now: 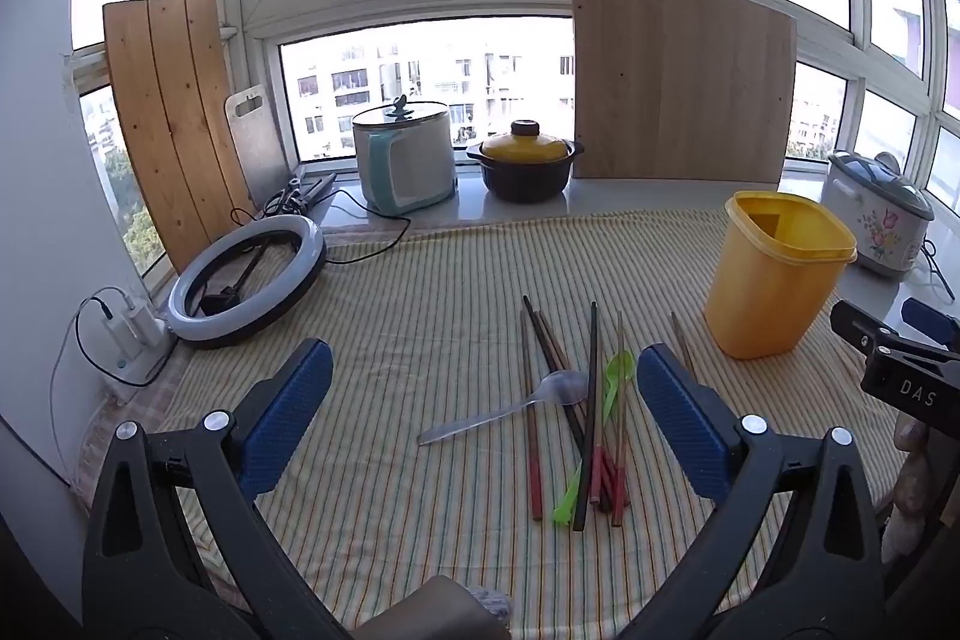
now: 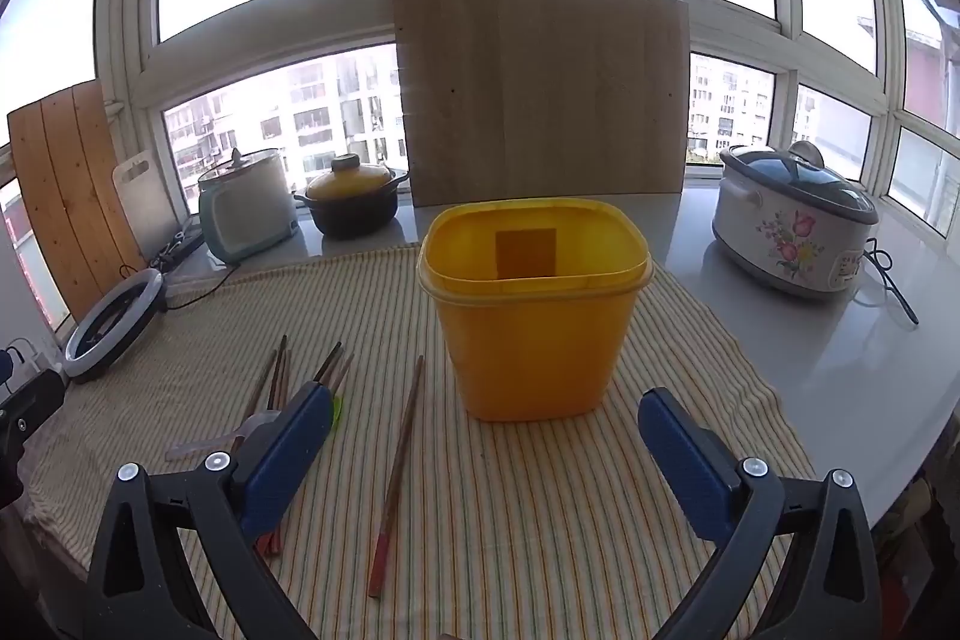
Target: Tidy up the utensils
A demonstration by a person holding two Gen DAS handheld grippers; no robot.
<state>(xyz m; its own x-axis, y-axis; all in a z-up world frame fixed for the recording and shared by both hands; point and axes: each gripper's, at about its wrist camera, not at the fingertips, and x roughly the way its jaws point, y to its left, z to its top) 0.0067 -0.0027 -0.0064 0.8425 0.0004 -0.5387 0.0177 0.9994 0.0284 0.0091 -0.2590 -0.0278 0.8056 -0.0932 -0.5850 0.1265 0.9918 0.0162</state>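
A pile of chopsticks [image 1: 591, 412], a metal spoon [image 1: 510, 409] and a green plastic spoon [image 1: 612, 388] lie on the striped cloth [image 1: 420, 340]. My left gripper [image 1: 483, 418] is open and empty, just above and in front of the pile. An empty yellow bin [image 1: 774, 274] stands upright to the right. In the right wrist view the yellow bin [image 2: 534, 310] is straight ahead. My right gripper [image 2: 486, 448] is open and empty in front of it. One chopstick [image 2: 399, 466] lies apart between its fingers; the pile [image 2: 282, 388] is at left.
On the sill behind stand a white-and-teal pot [image 1: 405, 160], a yellow-lidded casserole [image 1: 525, 160], a floral rice cooker [image 2: 792, 226] and leaning wooden boards [image 1: 678, 82]. A ring light [image 1: 246, 280] and a power strip [image 1: 135, 334] lie at the left edge.
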